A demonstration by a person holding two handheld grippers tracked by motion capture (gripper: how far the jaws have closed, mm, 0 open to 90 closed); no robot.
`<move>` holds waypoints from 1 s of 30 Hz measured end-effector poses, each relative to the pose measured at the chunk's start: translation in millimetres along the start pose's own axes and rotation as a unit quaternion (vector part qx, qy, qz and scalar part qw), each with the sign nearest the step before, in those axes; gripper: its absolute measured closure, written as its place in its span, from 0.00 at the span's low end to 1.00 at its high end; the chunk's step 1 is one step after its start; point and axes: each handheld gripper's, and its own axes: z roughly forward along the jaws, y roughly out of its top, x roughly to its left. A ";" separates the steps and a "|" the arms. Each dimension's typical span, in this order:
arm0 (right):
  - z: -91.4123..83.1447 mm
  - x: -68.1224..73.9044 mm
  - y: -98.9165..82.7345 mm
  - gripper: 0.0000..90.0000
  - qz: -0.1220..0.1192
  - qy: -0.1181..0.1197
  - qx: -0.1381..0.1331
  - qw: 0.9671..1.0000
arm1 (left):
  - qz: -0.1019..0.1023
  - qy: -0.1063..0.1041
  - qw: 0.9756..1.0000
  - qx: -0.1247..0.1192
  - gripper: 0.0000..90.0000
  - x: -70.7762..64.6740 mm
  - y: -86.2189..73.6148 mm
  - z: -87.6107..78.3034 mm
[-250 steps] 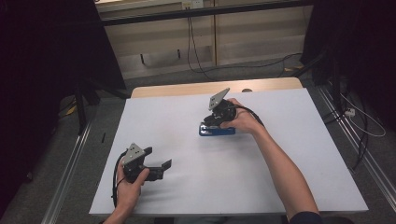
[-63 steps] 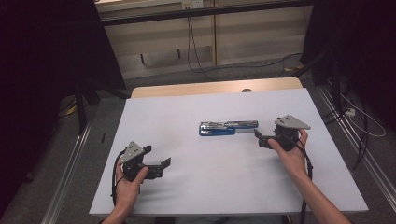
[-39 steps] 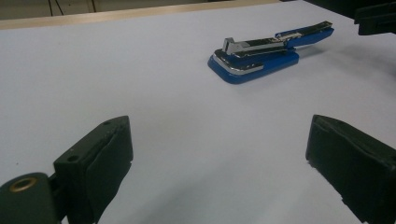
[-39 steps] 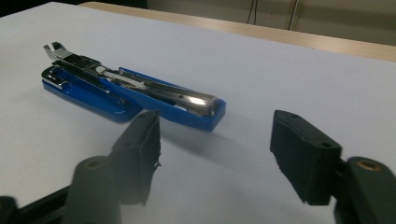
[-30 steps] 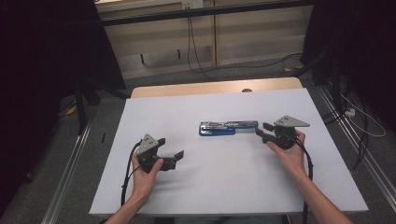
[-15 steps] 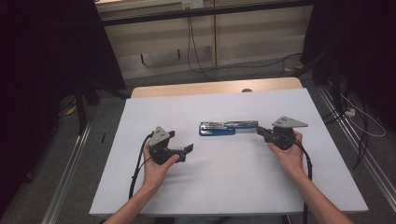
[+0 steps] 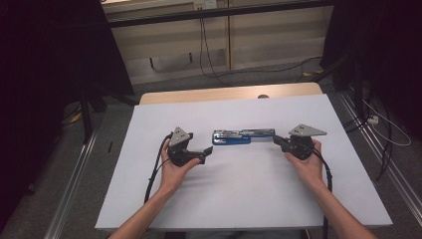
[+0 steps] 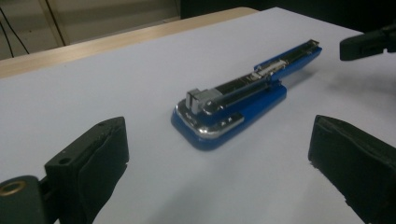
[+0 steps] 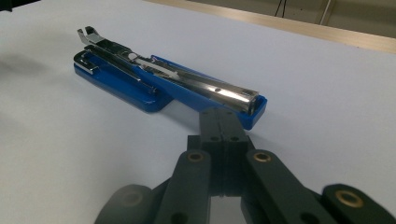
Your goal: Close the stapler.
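A blue and chrome stapler [image 7: 244, 136] lies folded open flat on the white table top [image 7: 249, 199], near its middle. My left gripper [image 7: 205, 154] rests on the table just left of the stapler and a little nearer, open. In the left gripper view the stapler's base [image 8: 233, 107] lies ahead of the wide-set pads [image 8: 107, 154], apart from them. My right gripper [image 7: 276, 140] is shut with nothing between its jaws. Its tip [image 9: 223, 119] sits right at the blue right end of the stapler [image 9: 163, 79].
A wooden strip [image 7: 229, 93] runs along the table's far edge. Beyond it are cables on the floor and a low wall. Metal rails [image 7: 74, 199] flank the table on both sides. The right gripper's tip [image 8: 369, 44] shows at the top right of the left gripper view.
My left hand has slid its open gripper to the right and slightly farther away, up close to the stapler's left end. The right gripper has stayed at the stapler's right end.
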 end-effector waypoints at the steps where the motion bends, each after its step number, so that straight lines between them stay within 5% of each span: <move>1: -0.1 0.2 0.2 1.00 0.000 0.001 0.000 1.000 | 0.000 0.000 1.000 0.002 0.06 1.0 2.9 2.8; 6: 0.0 0.7 0.6 1.00 -0.003 0.004 -0.001 1.000 | -0.017 -0.015 1.000 0.003 0.11 2.2 10.5 13.6; 19: 2.2 -1.0 -0.3 1.00 -0.004 0.004 0.001 1.000 | -0.003 -0.018 1.000 0.026 0.14 -1.2 21.3 32.5; 23: 3.6 -0.9 -0.6 1.00 -0.004 0.004 0.003 1.000 | 0.003 -0.022 0.999 0.048 0.20 -0.9 17.6 34.4; 28: 4.3 0.3 -0.6 1.00 -0.007 0.005 0.007 1.000 | -0.026 -0.028 0.999 0.034 0.34 3.3 17.9 35.2; 30: 4.5 0.5 -0.8 1.00 -0.007 0.005 0.008 1.000 | -0.021 -0.027 0.999 0.037 0.37 2.5 17.6 36.2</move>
